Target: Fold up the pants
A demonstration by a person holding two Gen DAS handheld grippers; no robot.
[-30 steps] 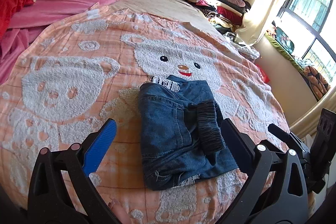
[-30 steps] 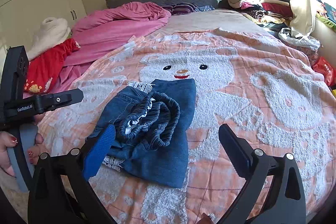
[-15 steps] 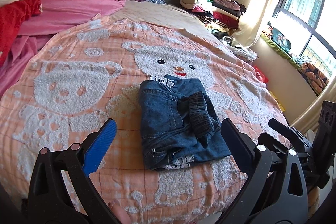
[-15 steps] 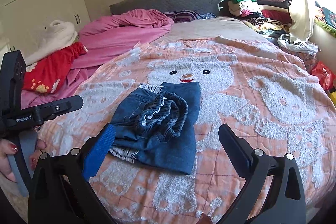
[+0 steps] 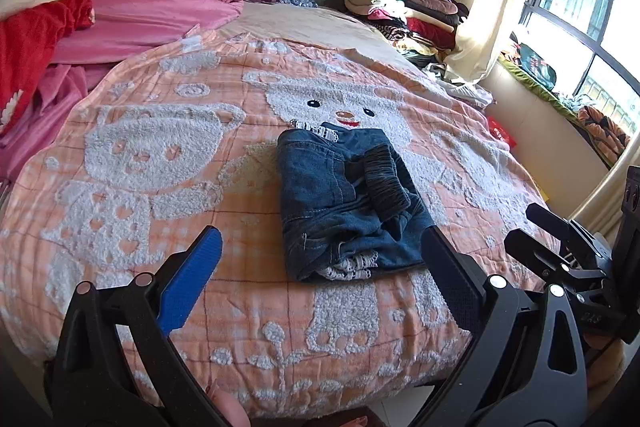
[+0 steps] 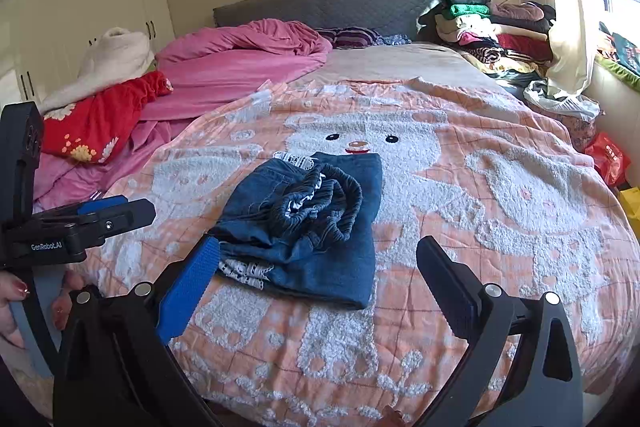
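Observation:
Folded blue denim pants [image 5: 344, 203] lie in a compact bundle on the peach bear blanket [image 5: 132, 195], elastic waistband on top, lace trim showing at the near edge. They also show in the right wrist view [image 6: 308, 223]. My left gripper [image 5: 320, 279] is open and empty, held back from the pants near the bed's foot. My right gripper [image 6: 316, 287] is open and empty, also back from the pants. The left gripper shows at the left of the right wrist view [image 6: 80, 223]; the right one shows at the right of the left wrist view [image 5: 560, 247].
A pink duvet [image 6: 248, 63] and a red garment [image 6: 96, 115] lie on the far left of the bed. A stack of folded clothes [image 6: 488, 27] sits by the grey headboard [image 6: 328, 3]. A window [image 5: 580, 3] is on the right. The bed's foot edge is close below both grippers.
Both grippers have drawn back and up from the folded pants toward the foot of the bed. The pants have stayed in place.

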